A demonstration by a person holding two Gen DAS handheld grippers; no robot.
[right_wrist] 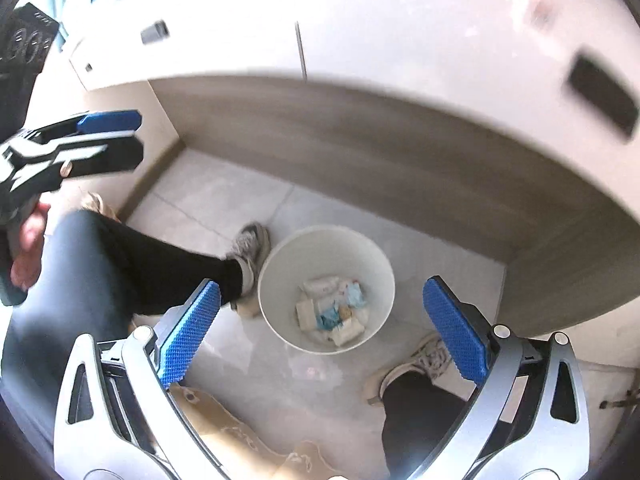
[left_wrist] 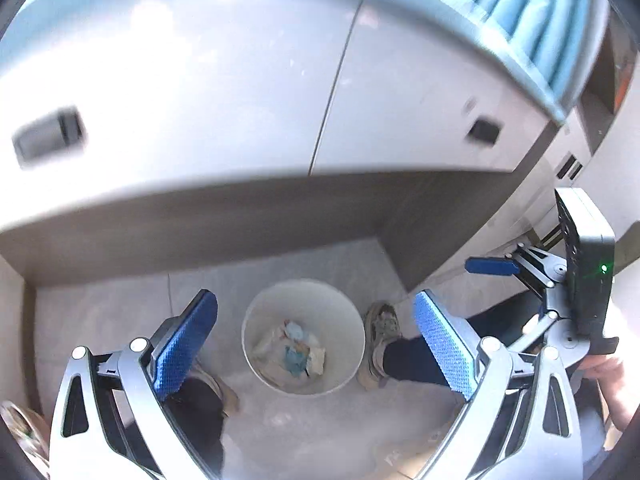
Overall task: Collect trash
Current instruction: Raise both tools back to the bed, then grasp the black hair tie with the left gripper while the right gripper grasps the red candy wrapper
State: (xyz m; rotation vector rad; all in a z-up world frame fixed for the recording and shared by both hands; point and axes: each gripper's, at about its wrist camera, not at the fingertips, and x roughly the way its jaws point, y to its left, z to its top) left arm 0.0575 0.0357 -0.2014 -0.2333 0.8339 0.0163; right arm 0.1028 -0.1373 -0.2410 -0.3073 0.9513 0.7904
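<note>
A white round bin (left_wrist: 260, 316) stands on the grey floor under a counter and holds several crumpled wrappers and tissues (left_wrist: 294, 350). My left gripper (left_wrist: 316, 344) hangs above it, open and empty, blue pads wide apart. The bin (right_wrist: 280, 272) and its trash (right_wrist: 332, 314) also show in the right wrist view. My right gripper (right_wrist: 320, 332) is above the bin too, open and empty. The right gripper also shows at the right edge of the left wrist view (left_wrist: 492, 266). The left gripper shows at the left edge of the right wrist view (right_wrist: 112, 136).
The person's two feet in grey sneakers (right_wrist: 248, 256) (right_wrist: 416, 364) stand either side of the bin. A white cabinet (left_wrist: 200, 100) with a dark wood underside (right_wrist: 360, 140) overhangs the floor. Brown paper (right_wrist: 224, 428) lies on the floor near me.
</note>
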